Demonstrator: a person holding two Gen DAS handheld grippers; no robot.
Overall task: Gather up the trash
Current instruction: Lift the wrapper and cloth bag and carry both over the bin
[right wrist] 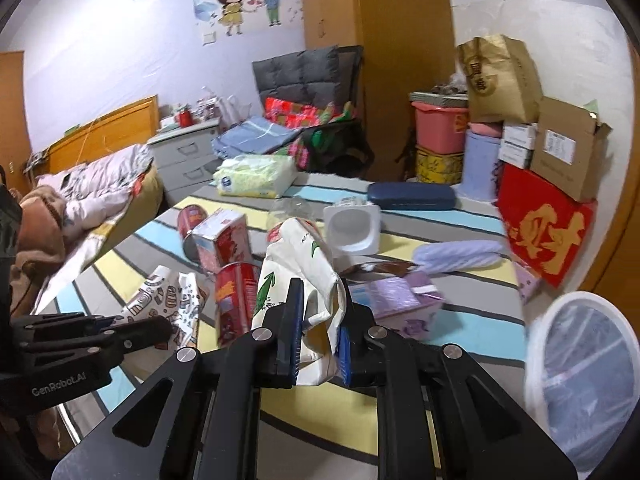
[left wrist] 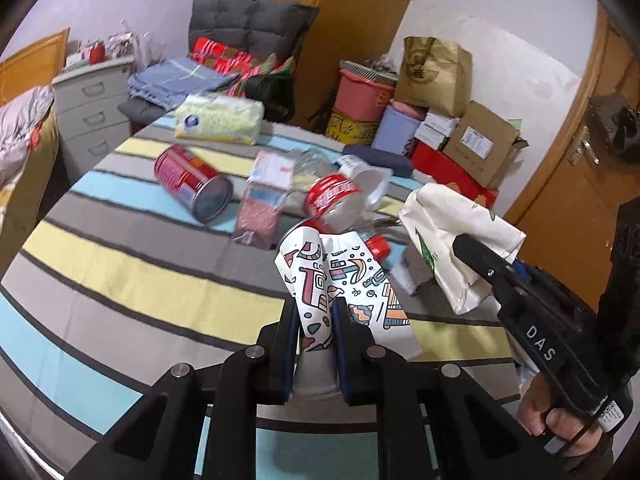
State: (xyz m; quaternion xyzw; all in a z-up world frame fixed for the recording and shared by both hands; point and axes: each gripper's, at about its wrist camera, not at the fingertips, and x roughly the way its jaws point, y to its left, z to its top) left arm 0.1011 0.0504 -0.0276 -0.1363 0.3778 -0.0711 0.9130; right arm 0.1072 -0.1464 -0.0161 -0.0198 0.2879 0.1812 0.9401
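The left gripper (left wrist: 314,320) has its jaws closed on a crumpled white paper wrapper with colourful cartoon print (left wrist: 320,276), whose long axis runs up and away from the jaws. The right gripper (right wrist: 320,336) pinches a cream paper bag with green arrow marks (right wrist: 298,260), standing upright and creased. Both hang over the striped cloth counter (left wrist: 120,264), where a red cylindrical tin can (left wrist: 192,184) lies on its side, open end toward the camera.

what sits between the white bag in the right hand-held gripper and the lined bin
Nothing visible does. The right hand-held gripper holds the white bag above the striped table, and the lined bin stands open at lower right; the purple box lies farther back.
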